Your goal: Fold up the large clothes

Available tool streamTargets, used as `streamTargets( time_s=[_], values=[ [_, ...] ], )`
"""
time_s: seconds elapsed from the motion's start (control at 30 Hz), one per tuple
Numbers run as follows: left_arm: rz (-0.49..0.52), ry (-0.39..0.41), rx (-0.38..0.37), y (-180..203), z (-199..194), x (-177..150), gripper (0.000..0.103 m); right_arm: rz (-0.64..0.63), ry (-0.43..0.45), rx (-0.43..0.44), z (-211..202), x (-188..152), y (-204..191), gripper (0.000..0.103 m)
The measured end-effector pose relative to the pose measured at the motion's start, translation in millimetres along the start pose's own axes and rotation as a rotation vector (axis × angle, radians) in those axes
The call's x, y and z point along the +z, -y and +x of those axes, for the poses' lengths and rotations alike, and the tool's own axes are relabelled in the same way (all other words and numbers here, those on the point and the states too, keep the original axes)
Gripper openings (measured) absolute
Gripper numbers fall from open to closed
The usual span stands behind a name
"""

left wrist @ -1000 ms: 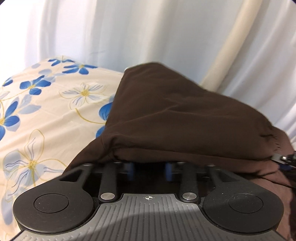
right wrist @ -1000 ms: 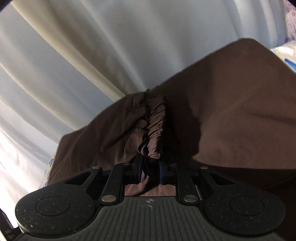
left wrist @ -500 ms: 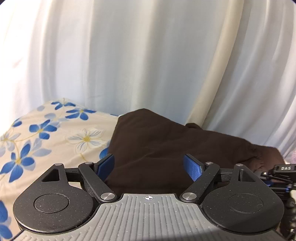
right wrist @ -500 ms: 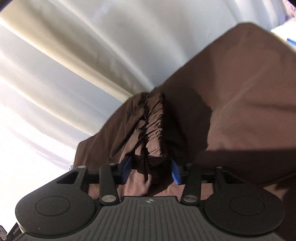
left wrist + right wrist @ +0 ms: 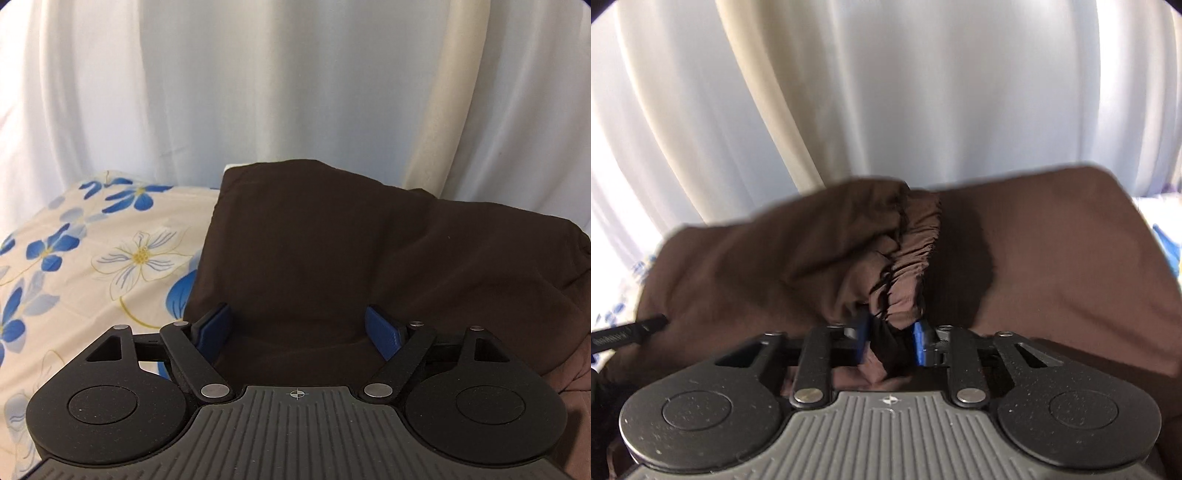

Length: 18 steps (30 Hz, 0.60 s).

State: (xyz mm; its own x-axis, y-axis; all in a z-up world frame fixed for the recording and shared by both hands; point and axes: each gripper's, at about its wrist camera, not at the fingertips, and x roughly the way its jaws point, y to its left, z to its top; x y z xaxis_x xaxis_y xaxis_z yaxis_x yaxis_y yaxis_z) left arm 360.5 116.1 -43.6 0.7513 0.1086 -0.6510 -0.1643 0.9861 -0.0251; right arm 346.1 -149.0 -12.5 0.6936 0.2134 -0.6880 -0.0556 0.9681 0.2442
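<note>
A: Where is the brown garment point(image 5: 369, 258) now?

B: It lies in a thick bundle on the flowered bedsheet point(image 5: 110, 258), close to the white curtain point(image 5: 258, 92) behind it. The flowers show on the left side of the garment in the left view.

A: What are the tongs doing?

B: The left gripper point(image 5: 299, 328) is spread wide. Its blue pads point(image 5: 214, 326) stand apart over the garment's near edge and pinch nothing. The right gripper point(image 5: 888, 338) is opening. The gathered waistband point(image 5: 908, 266) of the garment sits between its pads, and I think the pads are just letting it go, but that view is blurry, so I can't be sure if they touch it.

A: So is the folding done?

B: Part of it, I think. The garment looks doubled over, with a smooth top layer and a neat left edge. The right end by the waistband is bunchy, though.

A: What is left?

B: Probably smoothing that bunchy end and maybe one more fold to make it smaller. I can't see the whole garment, so that is a guess.
</note>
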Motion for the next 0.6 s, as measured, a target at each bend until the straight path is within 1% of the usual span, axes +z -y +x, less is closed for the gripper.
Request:
streamTargets(
  time_s=[0.07, 0.13, 0.17, 0.2, 0.23, 0.3, 0.33, 0.4, 0.43, 0.5, 0.53, 0.6],
  values=[
    [-0.025, -0.011, 0.014, -4.3, -5.6, 6.9, 0.083, -0.029, 0.024, -0.067, -8.1, 4.6, -2.0, 0.055],
    [-0.055, -0.01, 0.033, -6.1, -11.0, 15.6, 0.081, -0.037, 0.084, -0.118, -22.9, 11.0, -4.7, 0.055],
    [-0.063, 0.002, 0.039, -5.1, -13.1, 20.7, 0.081, -0.044, 0.124, -0.155, -30.3, 15.7, -6.2, 0.052],
    [-0.06, 0.016, 0.045, -2.4, -13.5, 25.9, 0.081, -0.062, 0.163, -0.18, -33.5, 19.8, -12.3, 0.042],
    [-0.049, 0.025, 0.053, 1.6, -11.7, 30.6, 0.081, -0.087, 0.179, -0.17, -32.7, 23.2, -20.1, 0.037],
    [-0.019, 0.04, 0.054, 12.8, -4.2, 37.5, 0.082, -0.14, 0.153, -0.101, -20.8, 29.5, -39.3, 0.019],
    [-0.012, 0.011, 0.063, 17.9, 3.2, 38.3, 0.082, -0.174, 0.14, -0.067, -14.1, 31.8, -50.4, 0.016],
    [0.025, 0.002, 0.052, 25.8, 21.1, 35.9, 0.082, -0.258, 0.13, -0.038, 6.7, 31.4, -75.9, 0.012],
    [0.041, -0.007, 0.071, 27.1, 31.4, 33.7, 0.083, -0.288, 0.121, -0.04, 18.0, 31.4, -85.2, 0.012],
    [0.066, 0.004, 0.098, 26.4, 43.2, 29.4, 0.087, -0.324, 0.116, -0.036, 39.0, 32.5, -93.9, 0.012],
    [0.069, 0.014, 0.102, 25.5, 46.9, 28.3, 0.088, -0.338, 0.115, -0.048, 49.1, 32.6, -94.7, 0.012],
    [0.041, 0.021, 0.092, 20.7, 51.9, 26.0, 0.093, -0.357, 0.118, -0.088, 62.1, 30.8, -88.1, 0.008]
  ],
)
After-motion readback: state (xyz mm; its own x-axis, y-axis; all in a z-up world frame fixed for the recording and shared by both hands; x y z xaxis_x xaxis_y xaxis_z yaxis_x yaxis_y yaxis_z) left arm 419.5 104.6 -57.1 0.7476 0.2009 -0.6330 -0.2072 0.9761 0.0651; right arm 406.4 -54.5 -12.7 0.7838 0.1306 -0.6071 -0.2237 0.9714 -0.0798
